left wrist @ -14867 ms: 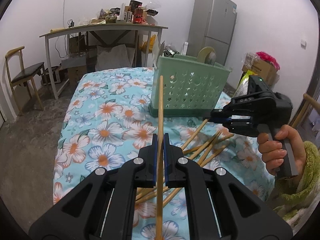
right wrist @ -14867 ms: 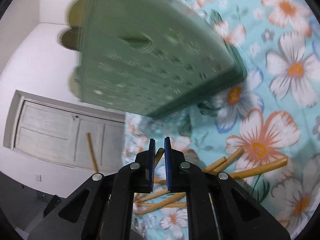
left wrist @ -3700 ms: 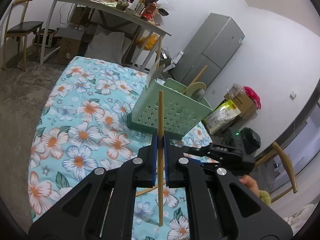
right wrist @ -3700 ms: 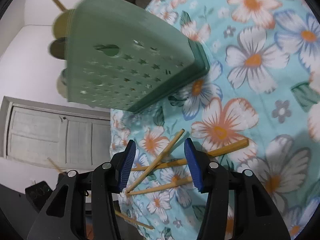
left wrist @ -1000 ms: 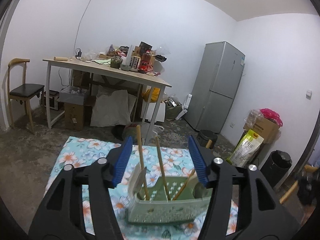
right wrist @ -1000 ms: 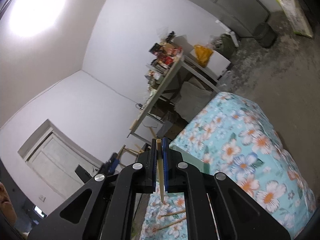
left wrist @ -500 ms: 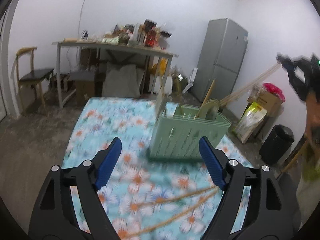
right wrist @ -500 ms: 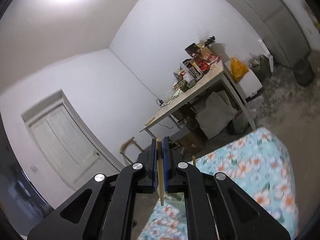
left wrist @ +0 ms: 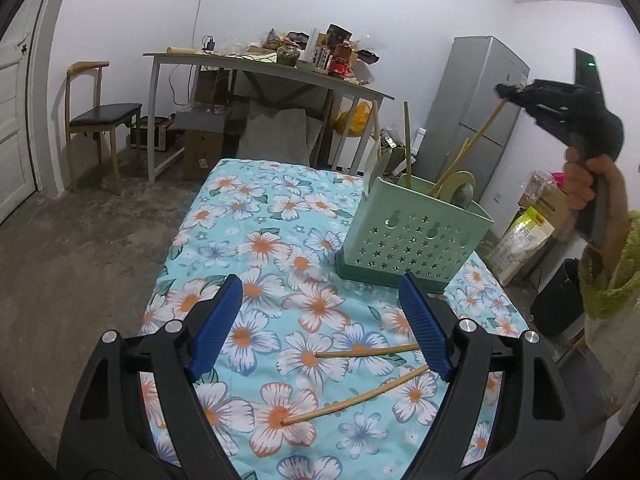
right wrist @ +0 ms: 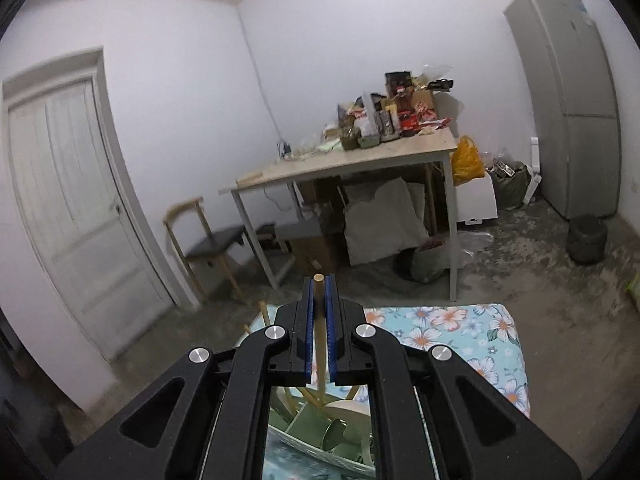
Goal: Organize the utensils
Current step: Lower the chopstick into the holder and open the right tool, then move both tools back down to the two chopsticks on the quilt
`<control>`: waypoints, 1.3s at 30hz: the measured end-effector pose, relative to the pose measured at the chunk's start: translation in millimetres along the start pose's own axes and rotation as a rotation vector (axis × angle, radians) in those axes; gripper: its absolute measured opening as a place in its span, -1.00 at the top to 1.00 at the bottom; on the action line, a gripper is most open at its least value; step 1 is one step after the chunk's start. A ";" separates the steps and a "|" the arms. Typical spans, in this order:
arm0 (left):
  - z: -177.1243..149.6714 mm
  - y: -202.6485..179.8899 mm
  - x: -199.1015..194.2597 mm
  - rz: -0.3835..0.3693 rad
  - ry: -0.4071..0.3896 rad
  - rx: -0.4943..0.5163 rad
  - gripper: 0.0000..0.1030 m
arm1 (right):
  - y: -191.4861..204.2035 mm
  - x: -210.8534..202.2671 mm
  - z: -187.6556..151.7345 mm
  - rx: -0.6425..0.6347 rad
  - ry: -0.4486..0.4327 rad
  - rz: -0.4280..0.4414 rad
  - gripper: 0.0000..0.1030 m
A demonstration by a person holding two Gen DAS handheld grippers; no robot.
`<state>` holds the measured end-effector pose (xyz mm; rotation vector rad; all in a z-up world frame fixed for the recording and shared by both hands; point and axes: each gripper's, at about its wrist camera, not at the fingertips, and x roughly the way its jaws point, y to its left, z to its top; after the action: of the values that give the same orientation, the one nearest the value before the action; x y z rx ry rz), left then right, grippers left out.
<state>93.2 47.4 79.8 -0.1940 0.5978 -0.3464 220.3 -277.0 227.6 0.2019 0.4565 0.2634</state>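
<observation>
Low over the flowered table, left tool spread wide, nothing between the blue pads. Probably kept open so as to come down over one of the two loose chopsticks lying on the cloth just ahead, between the tool and the green basket. Right ends of both sticks hidden behind the right finger of this tool, so full length not clear.

In the middle, basket standing upright near the right edge of the table, with several chopsticks and pale spoon-like pieces rising from it. Exact count hard to tell, since stems overlap and cross the grey fridge behind.

Further right, right tool raised high above the basket, gripped by a hand in a green sleeve. Pressed shut on one chopstick, stick slanting down toward the basket, seemingly so that the lower tip can slide into a compartment. From the right wrist view, lower end lost behind the tool body; which compartment lies under it cannot be told. Basket interior there blurred and cut off by the frame.
</observation>
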 end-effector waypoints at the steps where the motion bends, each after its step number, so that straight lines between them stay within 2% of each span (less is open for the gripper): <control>1: -0.4 -0.8 -1.9 -0.003 0.001 -0.003 -0.48 | 3.2 5.0 -2.9 -0.008 0.018 -0.006 0.88; 3: -0.8 -0.9 -1.8 -0.007 0.007 -0.007 -0.49 | 7.2 15.1 -9.2 -0.026 0.062 -0.020 0.86; 5: -1.8 -1.0 -0.6 -0.010 0.016 -0.009 -0.49 | 6.4 18.1 -11.2 -0.024 0.080 -0.041 0.69; 7: -3.7 -0.7 1.1 -0.014 0.026 -0.012 -0.50 | 1.2 11.6 -8.8 -0.003 0.061 -0.043 0.14; 14: -6.8 0.6 9.0 -0.022 0.046 -0.032 -0.50 | -15.0 -42.7 4.7 0.054 -0.050 -0.037 -0.04; 18: -8.9 -1.0 13.1 -0.030 0.055 -0.025 -0.50 | -26.0 -78.1 -9.0 0.103 -0.087 -0.017 -0.13; 21: -10.7 -3.9 15.3 -0.041 0.059 -0.010 -0.50 | -37.8 -95.0 -35.4 0.170 -0.056 -0.002 -0.16; 24: -12.6 -10.9 20.1 -0.068 0.074 0.019 -0.50 | -52.4 -95.2 -78.7 0.271 0.042 0.012 -0.23; 29: -18.9 -30.0 30.0 -0.124 0.116 0.100 -0.50 | -73.4 -76.4 -158.8 0.442 0.218 -0.005 -0.23; 33: -28.5 -54.6 43.7 -0.219 0.195 0.186 -0.50 | -83.9 -64.0 -216.7 0.574 0.303 -0.004 -0.23; 35: -36.4 -74.1 59.9 -0.282 0.289 0.234 -0.50 | -86.6 -61.4 -232.0 0.594 0.324 -0.017 -0.23; 37: -45.5 -96.5 74.7 -0.284 0.344 0.303 -0.48 | -87.3 -59.8 -245.5 0.609 0.348 -0.025 -0.23; 39: -53.5 -114.6 83.5 -0.290 0.358 0.377 -0.30 | -88.8 -59.5 -250.3 0.612 0.358 -0.029 -0.23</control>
<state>96.6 -94.0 25.1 0.1506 0.8461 -0.7763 72.3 -345.4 9.7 0.7525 0.8899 0.1232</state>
